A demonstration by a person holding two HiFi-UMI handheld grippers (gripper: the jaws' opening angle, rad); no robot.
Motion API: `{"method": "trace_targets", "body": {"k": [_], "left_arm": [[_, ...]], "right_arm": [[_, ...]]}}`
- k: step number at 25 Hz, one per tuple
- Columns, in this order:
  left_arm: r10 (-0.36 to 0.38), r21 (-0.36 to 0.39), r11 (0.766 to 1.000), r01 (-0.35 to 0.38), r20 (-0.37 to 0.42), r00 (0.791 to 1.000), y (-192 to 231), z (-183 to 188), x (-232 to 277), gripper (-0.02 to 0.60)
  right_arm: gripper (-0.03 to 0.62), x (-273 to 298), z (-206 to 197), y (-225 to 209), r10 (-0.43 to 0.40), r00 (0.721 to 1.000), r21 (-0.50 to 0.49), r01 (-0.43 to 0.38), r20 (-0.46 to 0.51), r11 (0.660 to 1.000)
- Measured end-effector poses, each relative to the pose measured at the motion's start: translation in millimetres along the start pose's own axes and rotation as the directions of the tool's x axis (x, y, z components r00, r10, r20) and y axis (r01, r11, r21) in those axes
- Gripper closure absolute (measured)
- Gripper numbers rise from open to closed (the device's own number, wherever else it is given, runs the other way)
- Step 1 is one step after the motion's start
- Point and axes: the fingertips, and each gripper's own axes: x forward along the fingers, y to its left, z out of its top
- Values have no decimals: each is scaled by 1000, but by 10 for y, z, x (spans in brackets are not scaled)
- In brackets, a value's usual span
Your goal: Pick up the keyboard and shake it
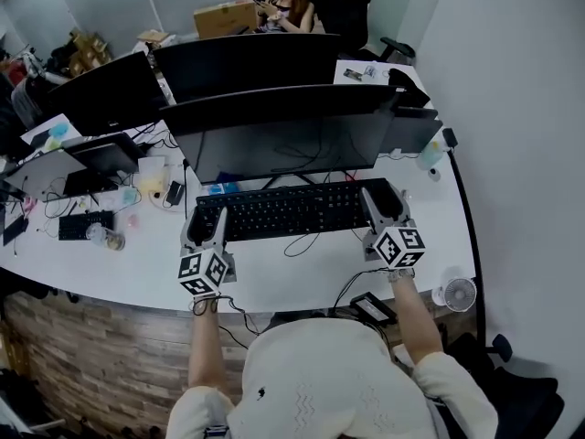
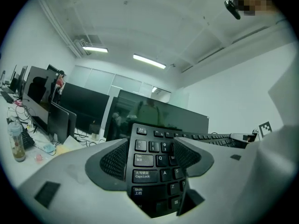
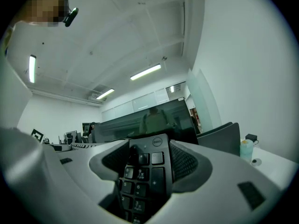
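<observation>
Keyboard [image 1: 291, 210] is lying crosswise just in front of the big monitor [image 1: 274, 140], over the white desk [image 1: 302, 282]. You've got both ends pinched: your left tool [image 1: 205, 227] is clamped on the Caps Lock end and your right tool [image 1: 384, 210] on the number pad end. So the grab looks done to me, but I can't tell if it's actually clear of the desk, and a cable [image 1: 302, 243] loops right in front of it. What's left is the lift, if it isn't up, and the shake itself.
</observation>
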Motion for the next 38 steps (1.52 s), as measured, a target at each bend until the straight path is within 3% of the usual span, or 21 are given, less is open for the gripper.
{"method": "trace_targets", "body": {"k": [17,27,38], "left_arm": [[-62,51,997,53,192,979,-119,948,-80,291],[-113,104,991,82,338,934,-269,1606,-197,291],[-155,154,983,98,416,896,-410,2055,-261,291]], "right_arm": [[338,-53,978,357,44,981,-83,-28,188,996],[338,-175,1623,575,82,942,-135,-40,325,990],[335,-288,2038,685,97,904,-167,-29,417,985]]}}
